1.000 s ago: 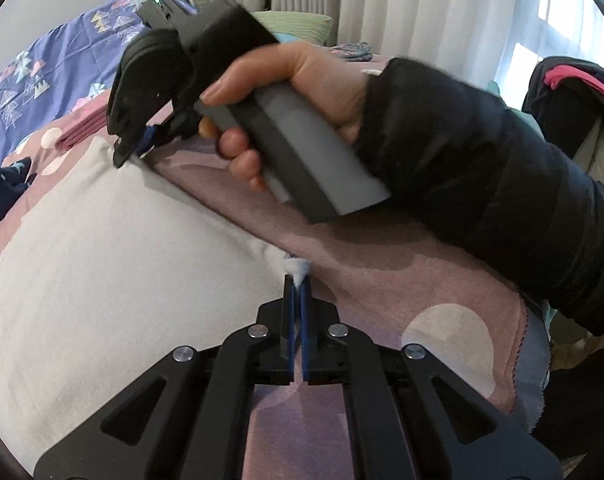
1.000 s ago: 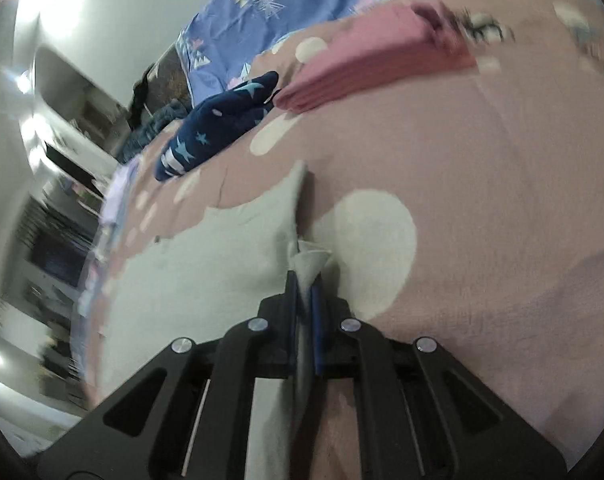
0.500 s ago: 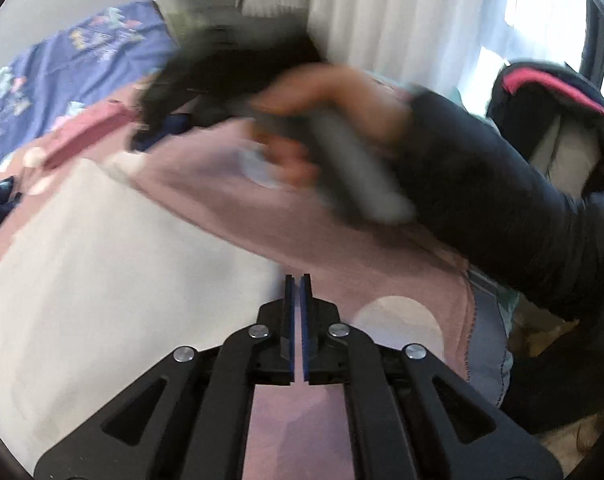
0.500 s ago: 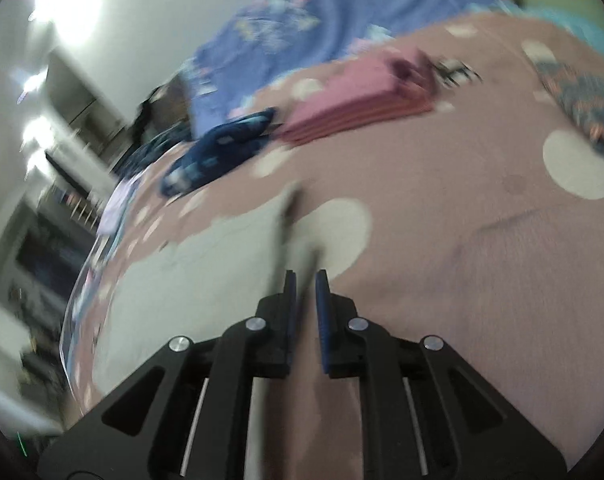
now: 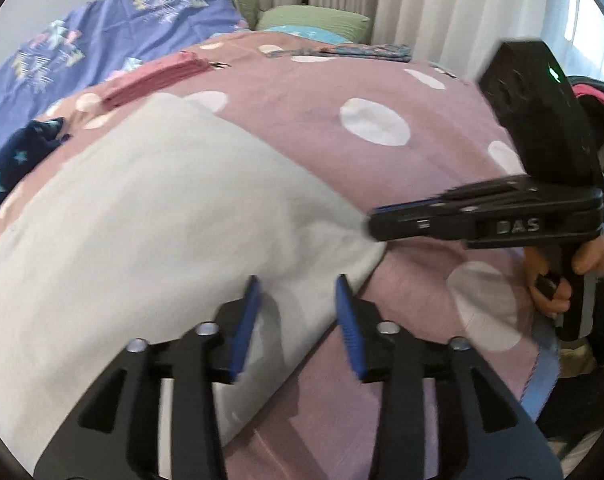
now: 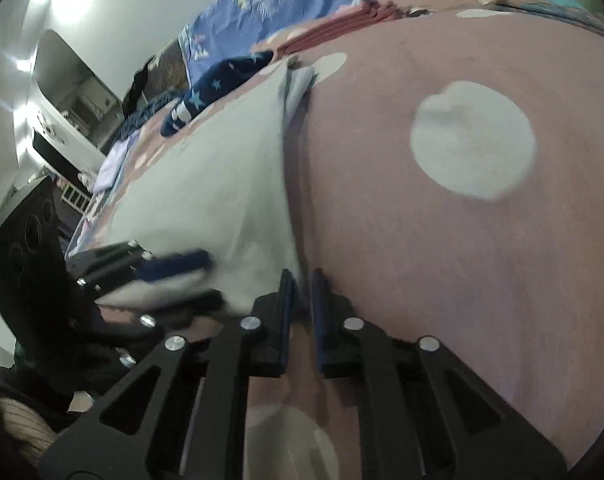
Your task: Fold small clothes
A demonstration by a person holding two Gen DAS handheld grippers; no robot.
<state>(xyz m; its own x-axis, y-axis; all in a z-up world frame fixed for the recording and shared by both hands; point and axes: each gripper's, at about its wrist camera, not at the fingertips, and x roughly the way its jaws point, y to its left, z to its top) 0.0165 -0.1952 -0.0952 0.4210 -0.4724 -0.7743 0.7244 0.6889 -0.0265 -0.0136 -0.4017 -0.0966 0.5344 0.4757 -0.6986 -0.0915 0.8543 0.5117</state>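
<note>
A pale grey-white garment (image 5: 150,232) lies spread flat on the bed, over a pink bedspread with white dots (image 5: 302,100), with its near corner close to the bed's near edge. The left tool (image 5: 298,300) hangs just above that corner with its blue-padded fingers (image 5: 248,312) set wide apart, one on either side of the cloth's edge and gripping nothing. The right tool (image 5: 372,222) reaches in from the right, held by a hand (image 5: 558,280) in a dark sleeve; its tips meet the garment's right edge near the same corner. In the right wrist view the right tool (image 6: 301,292) shows a narrow gap between its fingers, with the garment's (image 6: 206,184) hem right at the tips; whether any fabric is pinched there cannot be told. The left tool (image 6: 182,276) appears blurred at the left of that view, straddling the cloth's edge. Toward the far side of the bed lie a folded pink garment (image 5: 150,80) and a navy star-print garment (image 5: 14,160), both well apart from the pale one. A purple patterned blanket (image 5: 82,40) covers the far left corner.
</note>
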